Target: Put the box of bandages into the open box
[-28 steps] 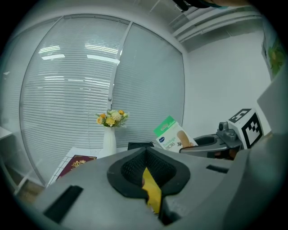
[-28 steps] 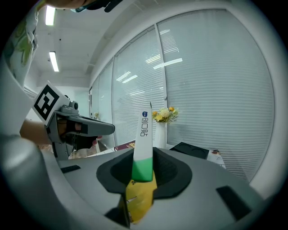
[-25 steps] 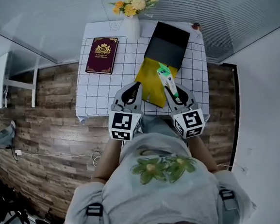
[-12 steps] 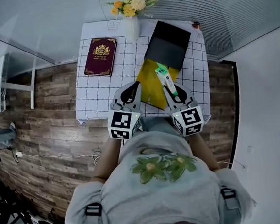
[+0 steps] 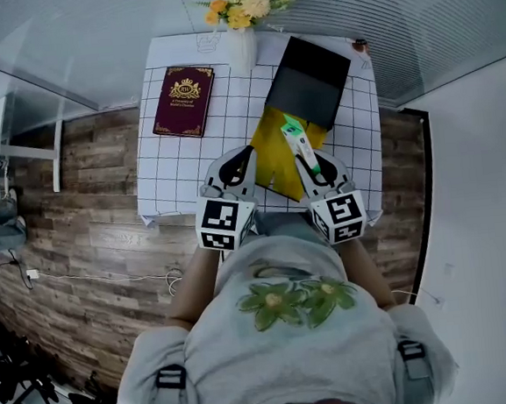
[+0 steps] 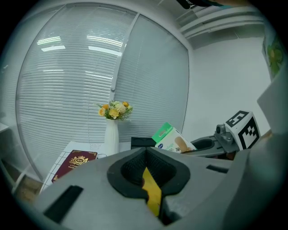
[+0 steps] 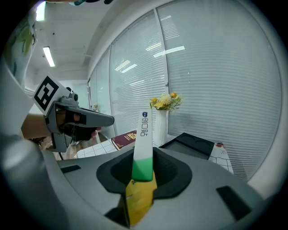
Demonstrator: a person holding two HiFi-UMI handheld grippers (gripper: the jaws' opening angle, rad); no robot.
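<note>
1. table, rectangular, covered in a white cloth with a black grid, standing on a wood-plank floor.
2. open box, black, shallow and square, lying at the table's far right, set at an angle. nothing is seen inside it.
3. yellow flat panel, touching the black box's near edge and reaching toward the person. both tools are over or beside it.
4. maroon hardback book with a gold crest, lying flat at the far left, well apart from the box.
5. white ceramic vase with yellow and orange flowers, upright at the far edge between book and box.
6. left gripper, grey, 2 jaws. its jaws are drawn together at the tips, beside the yellow panel's left corner. a yellow strip shows in the slit behind the tips. whether that panel is pinched cannot be determined.
7. right gripper, grey, 2 jaws. its jaws are clamped on the item below.
8. box of bandages, slim, white with a green end. its green end sits between the right jaws and its white end sticks out ahead. it is held above the yellow panel, just short of the black box and not in it.
</note>
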